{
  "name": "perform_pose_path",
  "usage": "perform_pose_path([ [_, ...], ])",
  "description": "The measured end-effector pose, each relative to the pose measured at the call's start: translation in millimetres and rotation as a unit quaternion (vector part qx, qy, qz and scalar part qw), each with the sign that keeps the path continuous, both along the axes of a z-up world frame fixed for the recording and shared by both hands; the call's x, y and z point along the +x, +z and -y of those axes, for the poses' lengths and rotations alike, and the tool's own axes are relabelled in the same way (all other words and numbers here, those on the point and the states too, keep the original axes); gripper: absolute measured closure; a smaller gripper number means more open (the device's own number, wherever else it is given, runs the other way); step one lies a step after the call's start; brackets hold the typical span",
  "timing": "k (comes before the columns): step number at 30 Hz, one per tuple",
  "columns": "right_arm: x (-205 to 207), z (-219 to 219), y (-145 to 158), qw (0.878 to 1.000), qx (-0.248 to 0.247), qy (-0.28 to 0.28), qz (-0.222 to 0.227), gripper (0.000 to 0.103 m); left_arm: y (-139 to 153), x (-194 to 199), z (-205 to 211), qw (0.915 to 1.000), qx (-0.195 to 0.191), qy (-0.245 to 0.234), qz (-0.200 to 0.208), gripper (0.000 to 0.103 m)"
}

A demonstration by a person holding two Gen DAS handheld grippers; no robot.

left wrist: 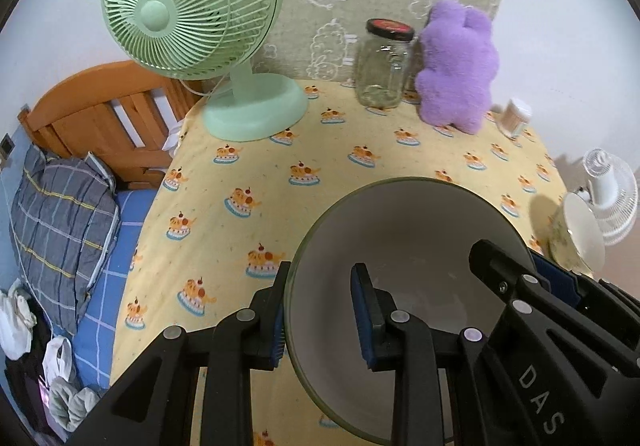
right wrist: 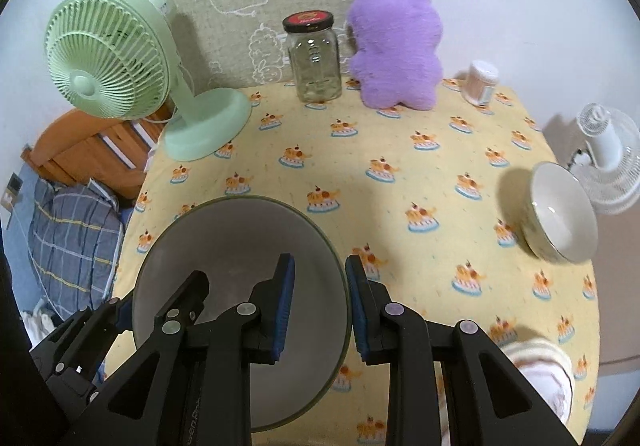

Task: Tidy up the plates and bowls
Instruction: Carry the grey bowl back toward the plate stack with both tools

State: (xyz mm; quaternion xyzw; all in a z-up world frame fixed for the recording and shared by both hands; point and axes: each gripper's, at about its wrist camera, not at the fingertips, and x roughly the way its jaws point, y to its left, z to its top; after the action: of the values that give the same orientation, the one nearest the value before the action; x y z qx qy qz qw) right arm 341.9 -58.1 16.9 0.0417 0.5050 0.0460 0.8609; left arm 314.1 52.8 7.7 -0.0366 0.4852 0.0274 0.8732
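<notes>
in the left wrist view, the left hand-held gripper [left wrist: 320,320] pinches the left rim of a big grey bowl [left wrist: 404,246], with one blue pad outside the wall and one inside, squeezed tight on it. the right hand-held gripper [left wrist: 520,278] bites the far rim of the same bowl. i think two grips are used because the bowl is wide and would tip with only one. the bowl sits low over the counter [left wrist: 240,181] with its yellow cake cloth, and i cannot tell if it touches the cloth. a small white bowl [left wrist: 576,234] waits near the right edge, well apart. a green fan [left wrist: 192,5], a glass jar [left wrist: 384,61] and a purple plush toy [left wrist: 456,65] stand at the back, out of the way. in the right wrist view, the right hand-held gripper [right wrist: 320,300] pinches the right rim of the big grey bowl [right wrist: 240,238], pads pressed on the wall. the left hand-held gripper [right wrist: 160,302] holds the other side. the small white bowl [right wrist: 560,213] lies tilted at the right, so the next job may be to bring the two bowls together
</notes>
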Motion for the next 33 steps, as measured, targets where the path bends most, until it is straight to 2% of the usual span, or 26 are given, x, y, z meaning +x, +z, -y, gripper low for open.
perform_pose_path([
  [8, -48, 6, 20, 1.0, -0.01, -0.029, 0.004, 0.073, 15, -39, 4, 0.9995, -0.011, -0.029, 0.006, 0.077],
  [16, -89, 12, 29, 0.998, -0.021, -0.051, 0.004, 0.073, 18, -75, 11, 0.9984, -0.02, -0.053, 0.005, 0.076],
  [33, -148, 16, 3, 0.996, -0.031, -0.077, -0.034, 0.073, -14, -123, 17, 0.9951, -0.026, -0.086, -0.039, 0.075],
])
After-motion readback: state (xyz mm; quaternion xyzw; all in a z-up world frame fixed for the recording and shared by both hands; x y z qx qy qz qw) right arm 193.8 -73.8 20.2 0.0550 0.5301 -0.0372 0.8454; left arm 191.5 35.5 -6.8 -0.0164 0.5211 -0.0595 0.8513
